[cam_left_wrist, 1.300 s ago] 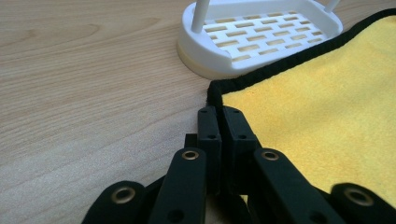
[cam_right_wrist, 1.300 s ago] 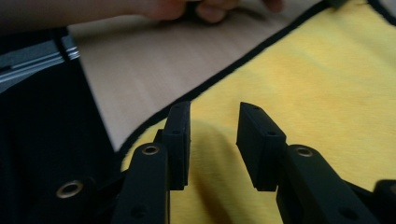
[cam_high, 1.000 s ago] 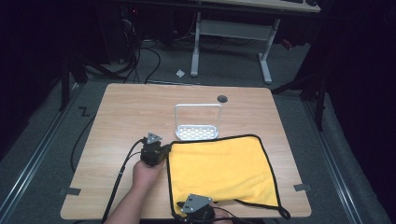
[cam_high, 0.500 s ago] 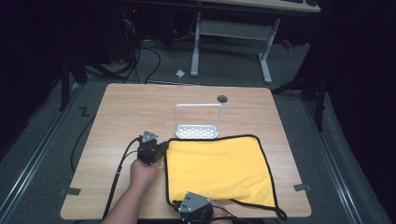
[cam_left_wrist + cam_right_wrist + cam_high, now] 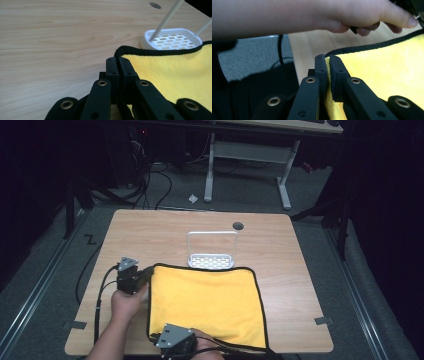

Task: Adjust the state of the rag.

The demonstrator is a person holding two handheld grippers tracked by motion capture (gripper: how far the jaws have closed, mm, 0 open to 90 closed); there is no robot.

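Note:
A yellow cloth (image 5: 207,302) with black trim lies flat on the wooden table (image 5: 165,230). My left gripper (image 5: 148,273) sits at the cloth's far left corner, jaws shut on the trim. In the left gripper view the shut left gripper (image 5: 118,60) pinches the yellow cloth (image 5: 172,72) just behind its corner. My right gripper (image 5: 156,337) is at the near left corner by the table's front edge. In the right gripper view the right gripper (image 5: 327,58) is shut with the yellow cloth (image 5: 387,67) squeezed between its jaws. The other hand (image 5: 332,12) crosses above.
A white perforated tray (image 5: 211,261) with a tall wire handle stands just beyond the cloth's far edge, touching it. A round cable hole (image 5: 238,225) lies farther back. A desk frame (image 5: 247,155) and cables stand on the floor behind the table.
Both grippers have moved left, dragging the cloth left across the table with them. Its right edge now lies farther from the table's right side.

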